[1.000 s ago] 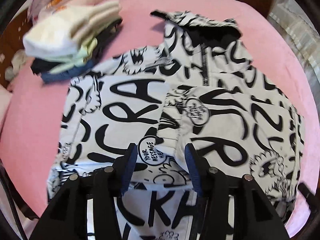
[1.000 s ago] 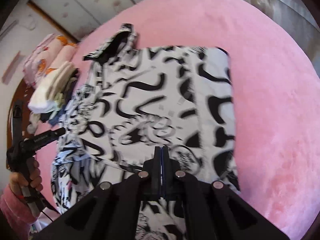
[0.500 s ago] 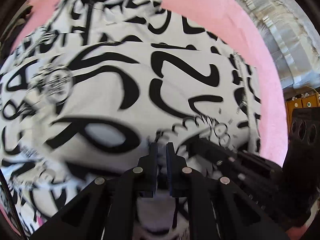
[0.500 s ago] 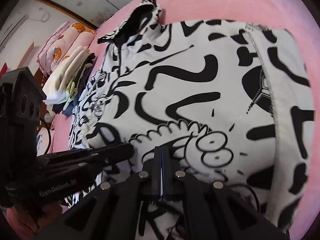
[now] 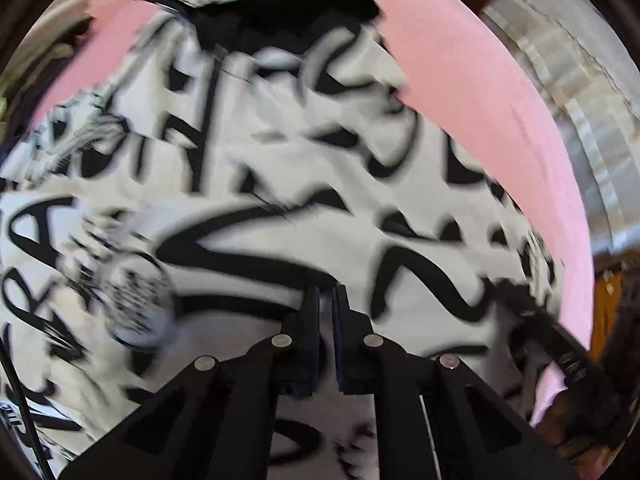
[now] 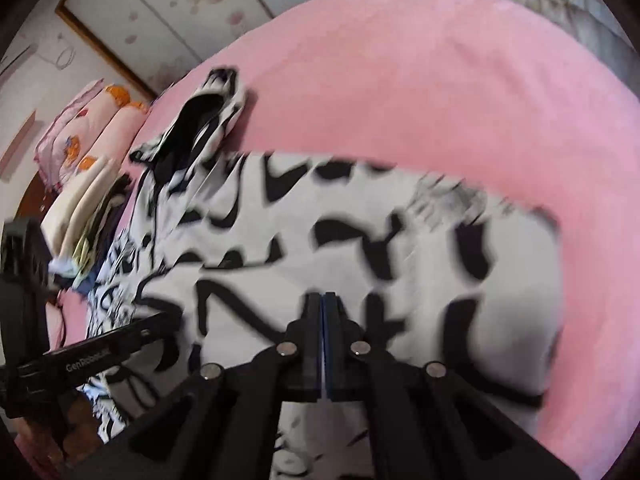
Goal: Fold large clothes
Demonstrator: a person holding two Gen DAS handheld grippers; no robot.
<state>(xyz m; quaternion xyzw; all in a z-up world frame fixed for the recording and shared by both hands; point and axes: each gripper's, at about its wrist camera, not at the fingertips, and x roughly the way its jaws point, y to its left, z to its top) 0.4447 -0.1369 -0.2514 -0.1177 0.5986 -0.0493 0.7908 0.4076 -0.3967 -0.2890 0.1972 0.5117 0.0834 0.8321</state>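
The white hooded garment with black graffiti lettering (image 5: 280, 184) lies on the pink bedspread (image 6: 440, 80), hood end farthest from both tools. Left gripper (image 5: 328, 300) and right gripper (image 6: 322, 304) are pressed together, apparently pinching its near hem side by side.

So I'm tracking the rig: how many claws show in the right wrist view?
2: the right claw, shut over the printed garment, and the left claw at lower left.

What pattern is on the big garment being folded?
White garment with bold black graffiti lettering; clearest in right wrist view.
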